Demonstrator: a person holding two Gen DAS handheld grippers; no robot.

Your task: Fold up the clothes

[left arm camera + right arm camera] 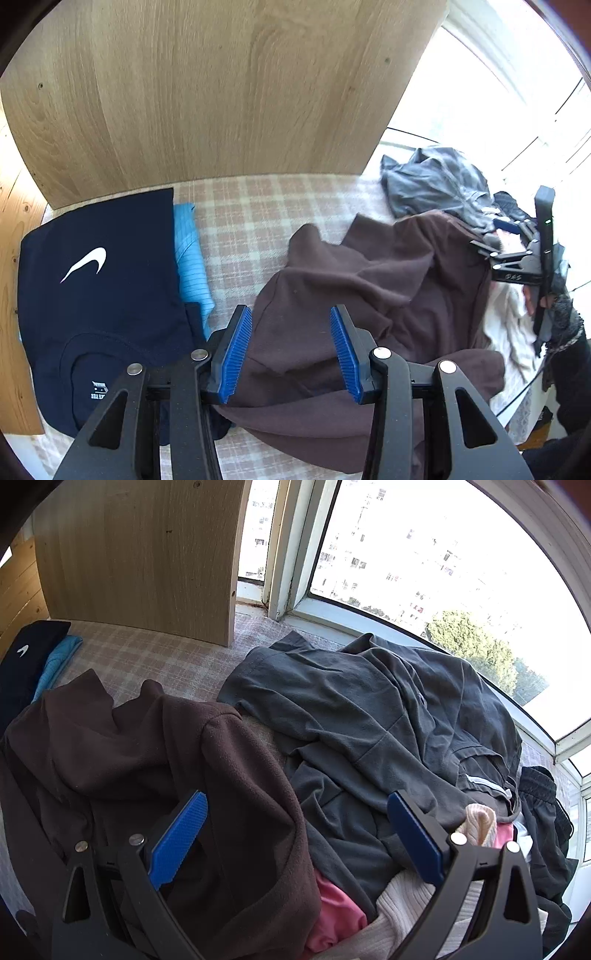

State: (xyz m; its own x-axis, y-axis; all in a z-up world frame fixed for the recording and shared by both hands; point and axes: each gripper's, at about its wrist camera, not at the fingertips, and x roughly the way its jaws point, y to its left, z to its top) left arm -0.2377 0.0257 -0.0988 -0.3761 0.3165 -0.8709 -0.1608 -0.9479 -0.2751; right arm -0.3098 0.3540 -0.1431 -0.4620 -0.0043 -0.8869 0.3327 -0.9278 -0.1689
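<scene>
Left tool (291, 350) open; navy shirt (110, 266) w/ white swoosh.

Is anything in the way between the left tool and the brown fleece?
No, nothing visible. The left tool hangs open right over the brown fleece, with only bare fleece between its blue pads. The folded navy shirt lies off to its side.

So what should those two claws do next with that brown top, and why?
Probably lower the left gripper and pinch an edge of the brown fleece. Its jaws stand open above the cloth, holding nothing, and the fleece lies crumpled, partly over the clothes pile. The right gripper is open too.
</scene>
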